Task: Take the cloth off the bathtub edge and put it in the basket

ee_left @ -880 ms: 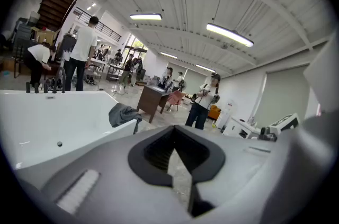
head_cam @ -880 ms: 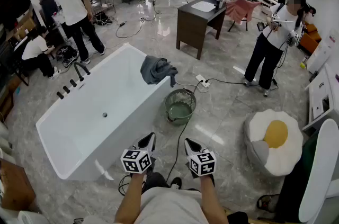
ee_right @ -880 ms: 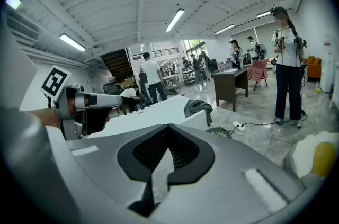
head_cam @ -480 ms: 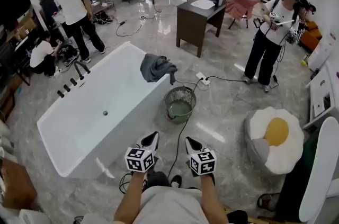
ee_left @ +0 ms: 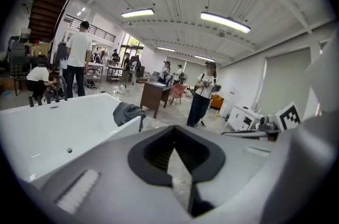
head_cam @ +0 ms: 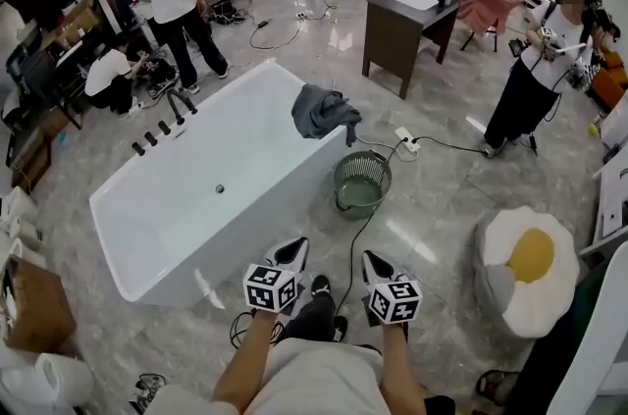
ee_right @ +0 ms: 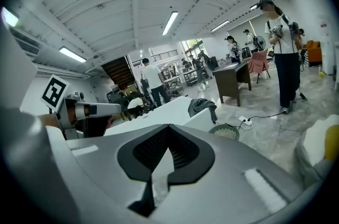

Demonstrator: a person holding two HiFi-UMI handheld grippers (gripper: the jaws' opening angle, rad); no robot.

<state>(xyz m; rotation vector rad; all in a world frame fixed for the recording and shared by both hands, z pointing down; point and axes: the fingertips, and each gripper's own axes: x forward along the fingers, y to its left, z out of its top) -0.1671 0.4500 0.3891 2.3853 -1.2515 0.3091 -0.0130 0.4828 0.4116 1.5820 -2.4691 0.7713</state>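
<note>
Since both of your tongs are closed on nothing, none of the task is done as far as these views show. Your left gripper [head_cam: 290,252] and right gripper [head_cam: 374,262] sit side by side at the lower middle of the head view, close to your body. Each gripper view shows its dark pads pressed together with only floor visible past them. The cloth [head_cam: 324,112], a dark grey crumpled piece, is draped over the far end of the white bathtub [head_cam: 245,163], just above the centre of the head view. One fold hangs down the outer wall on the side facing the basket. The basket [head_cam: 337,180], a round green mesh one, stands on the floor just below and to the right of the cloth. It is close beside the tub wall, and a black cable runs past it toward you. I cannot tell whether the pale patch at its bottom is a thing or just the base. Everything is left: walk forward along the right side of the tub, part one set of jaws, pinch the cloth where it bunches on the rim, lift it clear, carry it the short way over the basket and let go. The reach from cloth to basket looks short, so most of the remaining effort should be the approach.
</note>
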